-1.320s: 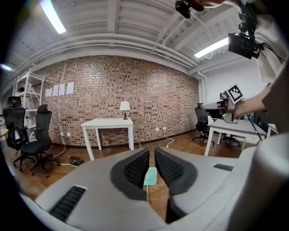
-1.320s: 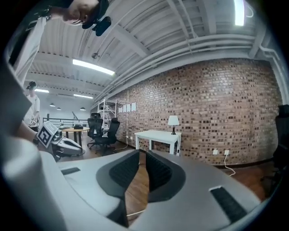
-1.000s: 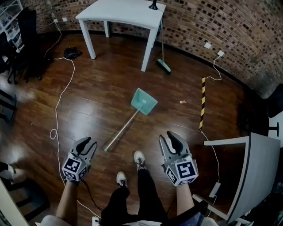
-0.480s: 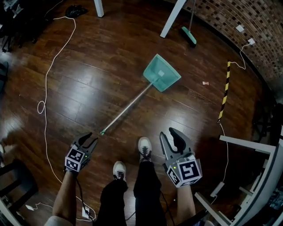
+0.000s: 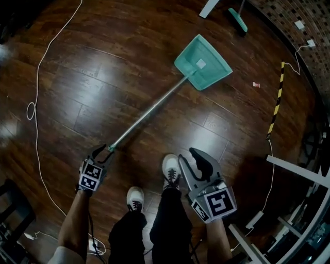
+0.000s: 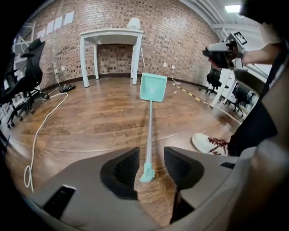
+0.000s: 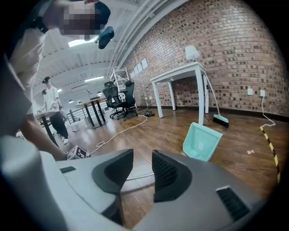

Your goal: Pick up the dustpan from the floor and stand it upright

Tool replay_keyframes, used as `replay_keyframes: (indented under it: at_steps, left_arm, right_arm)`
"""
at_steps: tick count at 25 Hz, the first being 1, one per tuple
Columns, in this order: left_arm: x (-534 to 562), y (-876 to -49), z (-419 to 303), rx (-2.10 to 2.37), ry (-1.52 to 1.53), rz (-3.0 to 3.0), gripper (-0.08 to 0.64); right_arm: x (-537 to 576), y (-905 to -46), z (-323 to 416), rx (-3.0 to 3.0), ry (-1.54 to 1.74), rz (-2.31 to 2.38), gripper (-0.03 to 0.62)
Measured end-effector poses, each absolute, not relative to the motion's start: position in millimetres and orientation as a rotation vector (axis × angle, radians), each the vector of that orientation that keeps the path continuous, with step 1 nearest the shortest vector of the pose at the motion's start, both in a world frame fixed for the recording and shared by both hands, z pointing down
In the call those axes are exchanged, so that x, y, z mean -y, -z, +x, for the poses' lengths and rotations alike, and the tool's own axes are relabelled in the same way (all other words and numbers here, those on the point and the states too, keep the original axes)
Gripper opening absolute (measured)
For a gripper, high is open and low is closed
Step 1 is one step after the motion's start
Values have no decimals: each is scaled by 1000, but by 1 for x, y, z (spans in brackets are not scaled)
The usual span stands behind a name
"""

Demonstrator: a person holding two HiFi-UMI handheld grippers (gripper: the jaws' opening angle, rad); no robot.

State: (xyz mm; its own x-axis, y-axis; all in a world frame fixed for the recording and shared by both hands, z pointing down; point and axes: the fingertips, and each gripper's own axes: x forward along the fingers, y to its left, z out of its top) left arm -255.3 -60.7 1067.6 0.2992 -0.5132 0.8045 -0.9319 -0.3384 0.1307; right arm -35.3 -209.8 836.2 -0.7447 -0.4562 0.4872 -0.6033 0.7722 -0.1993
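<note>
Dustpan (image 5: 202,62). Lies flat on the wood floor (image 5: 103,77), with the teal pan at the far end and the long grey handle (image 5: 149,111) running back at a slant toward the person's feet. Ends in a small teal tip down at the left gripper (image 5: 104,152).

Seen along the left gripper (image 6: 151,153): jaws apart, having just been opening, with the handle's tip (image 6: 146,173) lying between them on the boards. Shows a gap on the right side and only a sliver on the left, with no pad pressing. Not gripped and not lifted.

Right gripper (image 5: 188,154): hangs above and just beside the right shoe (image 5: 170,167), well apart from the pan. Jaws spread wide, having just been opening, with nothing between them (image 7: 142,155). Past the gap, only a stretch of the handle on the floor, and the pan (image 7: 202,142) farther off to the right.

Farther out: left shoe (image 5: 135,197) a little behind the right one. White cable (image 5: 37,103) snaking along the floor on the left side. Teal-headed broom (image 5: 238,19) beyond the pan, close to a white table leg (image 5: 209,7). Black-and-yellow tape (image 5: 276,103) stuck to the boards to the right of the pan. In the left gripper view, white table (image 6: 113,34) standing behind the pan against a brick wall (image 6: 180,45).
</note>
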Motion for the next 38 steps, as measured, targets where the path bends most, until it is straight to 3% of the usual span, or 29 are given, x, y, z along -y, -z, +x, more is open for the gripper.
replay_keyframes:
  at_steps: [14,16,19,38]
  left_arm:
    - [35,-1184,-259,1169,-1163,1971,201]
    - [38,-1186,-257,1155,-1207,1999,146]
    - [38,-1184,-248,1139,-1250,2020,147]
    - [82,-992,-178,1140,-1123,1969,144]
  right_arm:
    - [210,-890,-34,2505,-555,758,140]
    - [211,-892,-36,2497,-534,757,140]
    - [212,-890,-36,2483,-530,787,140]
    - [243,-712,5,2479,-627,1016,140]
